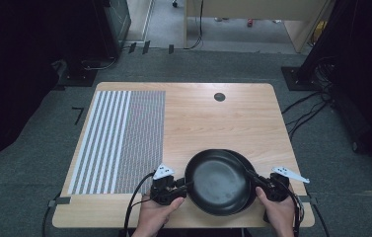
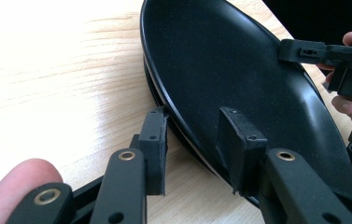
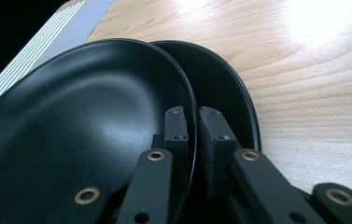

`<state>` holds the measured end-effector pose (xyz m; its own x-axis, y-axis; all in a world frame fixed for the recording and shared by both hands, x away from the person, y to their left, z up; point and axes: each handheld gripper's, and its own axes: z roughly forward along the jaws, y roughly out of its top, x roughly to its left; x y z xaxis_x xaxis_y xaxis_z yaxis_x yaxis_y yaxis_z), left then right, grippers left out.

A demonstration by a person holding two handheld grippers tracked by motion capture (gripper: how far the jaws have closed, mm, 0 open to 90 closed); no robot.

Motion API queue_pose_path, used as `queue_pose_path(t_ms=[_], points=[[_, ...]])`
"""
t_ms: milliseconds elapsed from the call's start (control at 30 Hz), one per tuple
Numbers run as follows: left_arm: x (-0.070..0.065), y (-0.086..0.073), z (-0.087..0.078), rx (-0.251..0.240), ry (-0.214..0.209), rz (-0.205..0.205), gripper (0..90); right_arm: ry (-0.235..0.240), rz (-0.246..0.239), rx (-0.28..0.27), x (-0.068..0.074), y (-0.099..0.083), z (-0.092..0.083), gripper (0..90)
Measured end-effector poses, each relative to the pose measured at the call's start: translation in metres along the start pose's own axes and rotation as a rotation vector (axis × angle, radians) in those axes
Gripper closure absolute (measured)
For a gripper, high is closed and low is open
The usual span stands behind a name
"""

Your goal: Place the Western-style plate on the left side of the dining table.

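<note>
Two black plates are stacked near the table's front edge. The upper plate (image 1: 218, 181) (image 3: 85, 107) (image 2: 220, 60) sits shifted to the left and tilted, so the lower plate (image 1: 246, 165) (image 3: 220, 79) peeks out at the right. My right gripper (image 1: 258, 180) (image 3: 193, 126) is shut on the upper plate's right rim, one jaw inside and one outside. My left gripper (image 1: 182, 187) (image 2: 194, 140) stands open astride the left rim, with a gap on both sides. In the left gripper view, the right gripper (image 2: 304, 51) shows on the far rim.
The wooden table (image 1: 213, 118) carries a striped and dotted mat (image 1: 119, 138) on its left half and a round cable hole (image 1: 219, 97) at the back. Both hands rest at the front edge. Cables trail off toward the floor.
</note>
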<state>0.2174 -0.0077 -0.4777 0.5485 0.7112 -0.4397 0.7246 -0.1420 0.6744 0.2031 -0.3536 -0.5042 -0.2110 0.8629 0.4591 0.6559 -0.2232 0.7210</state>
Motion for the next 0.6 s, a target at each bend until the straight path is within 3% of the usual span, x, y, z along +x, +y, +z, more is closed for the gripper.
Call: queue_pose_path(t_ms=[167, 400, 600], points=[[0.0029, -0.0001, 0.0007, -0.001, -0.016, -0.005, 63.8, 0.006, 0.035, -0.001, -0.0007, -0.0011, 0.0021, 81.7], [0.0074, -0.0008, 0.0001, -0.019, -0.03, -0.002, 64.5, 0.008, 0.125, -0.015, -0.001, -0.0048, 0.0065, 79.5], [0.0076, -0.0009, -0.0016, -0.026, -0.028, 0.0, 65.6, 0.008, 0.151, -0.023, -0.0001, -0.0068, 0.0092, 78.0]])
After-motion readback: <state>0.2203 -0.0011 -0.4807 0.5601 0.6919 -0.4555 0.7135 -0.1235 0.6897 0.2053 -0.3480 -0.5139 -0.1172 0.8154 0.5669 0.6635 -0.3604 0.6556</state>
